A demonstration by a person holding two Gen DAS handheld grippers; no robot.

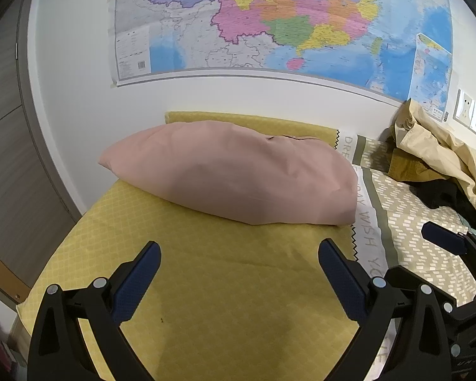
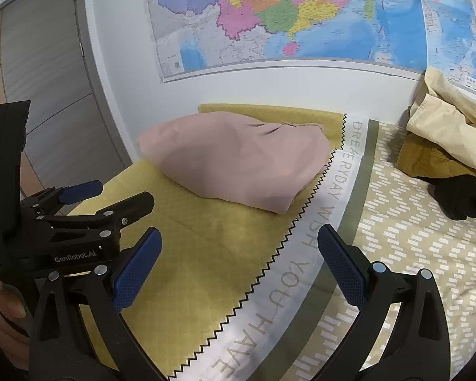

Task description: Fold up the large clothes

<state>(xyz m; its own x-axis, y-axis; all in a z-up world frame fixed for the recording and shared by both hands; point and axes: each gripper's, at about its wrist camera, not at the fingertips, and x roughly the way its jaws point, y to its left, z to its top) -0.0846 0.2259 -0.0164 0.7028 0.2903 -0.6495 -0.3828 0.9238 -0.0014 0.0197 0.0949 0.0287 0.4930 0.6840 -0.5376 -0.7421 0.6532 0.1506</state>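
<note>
Pink folded cloth bundle (image 1: 231,171) lies at 12 o'clock of both grippers, long axis crosswise; left gripper (image 1: 239,258) nearer; both jaws open, empty.

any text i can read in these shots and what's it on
"GenRobot.AI": on the left gripper body.
"DRE… ERYDAY WISH YOU HAVE": grey letters on the white strip of the bedspread; its start is partly covered.
Wall map labels, legend and barcodes: too small to read.
Small white print on the gripper's left edge: too blurred.

pillow (image 1: 231,171) plain pink | bedspread (image 1: 222,285) yellow, diamond lattice | quilt (image 2: 428,254) olive, white dashes
</note>
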